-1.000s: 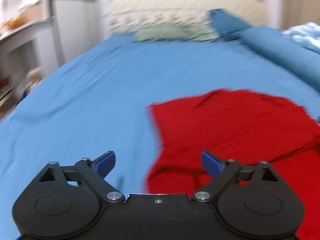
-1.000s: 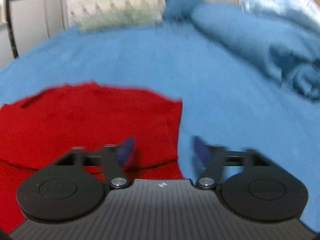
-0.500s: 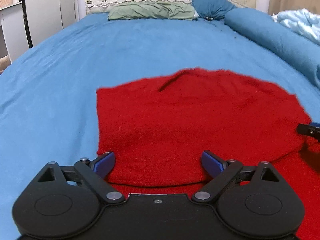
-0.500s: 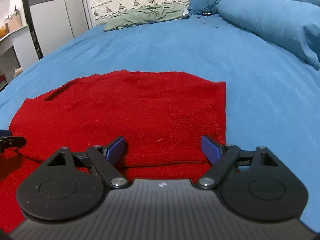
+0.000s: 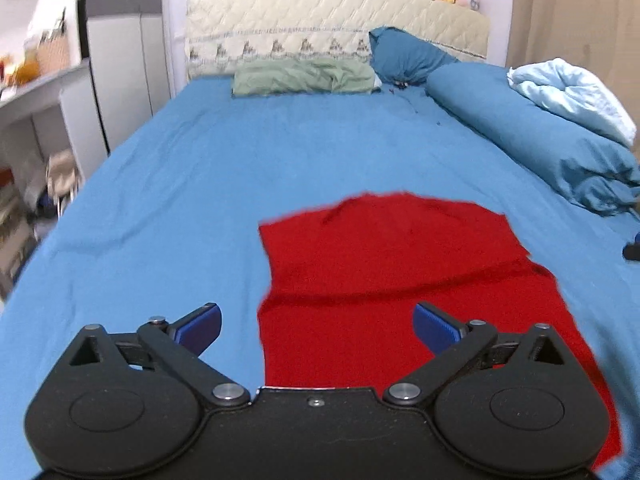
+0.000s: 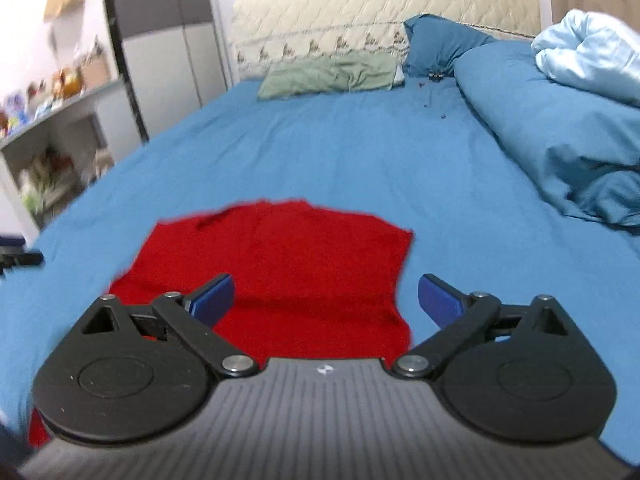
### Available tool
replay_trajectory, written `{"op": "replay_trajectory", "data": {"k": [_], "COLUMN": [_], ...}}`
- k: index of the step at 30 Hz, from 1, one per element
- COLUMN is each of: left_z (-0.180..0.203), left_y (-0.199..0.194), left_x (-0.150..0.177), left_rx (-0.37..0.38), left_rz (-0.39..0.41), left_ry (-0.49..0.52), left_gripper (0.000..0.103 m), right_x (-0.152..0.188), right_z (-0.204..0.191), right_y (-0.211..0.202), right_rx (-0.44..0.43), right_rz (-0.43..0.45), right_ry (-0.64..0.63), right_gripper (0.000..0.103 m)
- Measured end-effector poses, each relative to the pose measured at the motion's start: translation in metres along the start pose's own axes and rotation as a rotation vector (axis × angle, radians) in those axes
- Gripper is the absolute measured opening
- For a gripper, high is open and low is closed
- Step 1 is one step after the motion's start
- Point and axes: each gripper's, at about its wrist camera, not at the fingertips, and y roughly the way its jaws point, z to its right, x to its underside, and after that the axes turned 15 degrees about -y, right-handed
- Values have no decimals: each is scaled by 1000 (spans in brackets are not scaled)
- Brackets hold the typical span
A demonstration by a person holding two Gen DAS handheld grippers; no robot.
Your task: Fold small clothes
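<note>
Both grippers have drawn back and risen, fingers just spreading wide, holding nothing. The red garment [image 5: 400, 280] lies half-folded on the blue bed [image 5: 200, 180]. Next fold: take matching edges evenly.

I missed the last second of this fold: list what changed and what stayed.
Both tongs, left and right, pulled back and up from the red garment; it now looks smaller, farther off. Their jaws have just been opening, nothing between them. The garment stayed folded on the blue sheet.
</note>
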Motion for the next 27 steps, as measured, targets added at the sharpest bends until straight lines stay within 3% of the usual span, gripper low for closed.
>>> {"op": "replay_trajectory", "data": {"k": [6,11,16,17,20,24,27], "left_z": [-36,-50,-46,-43,-42,-42,-44], "left_y": [-14,-8,-3,1,10,11,9], "left_x": [68,120,151,155,162,166,168], "left_rx": [-9,-30,-58,-67,-101,-98,-80], "left_rz": [-150,-243,-270,-274,-286,-282,-284], "left_ry": [-114,-145,-101,-84,-49,-45,-54], "left_gripper": [101,89,76,70,65,64,53], "right_x": [61,124,171,177,191,191,191], "right_z": [-18,-40,-59,-63,-76,-83,-85], "right_y": [-45,-56,-57,-56,-54,-46,-39], "right_rx": [-24,-10,-7,-2,6,19,6], "right_rz": [-155,-263,-345,-357,-373,-368,-378], "right_ry": [-14,6,80,86,87,31,35], "right_gripper": [103,102,82,79,75,72,63]}}
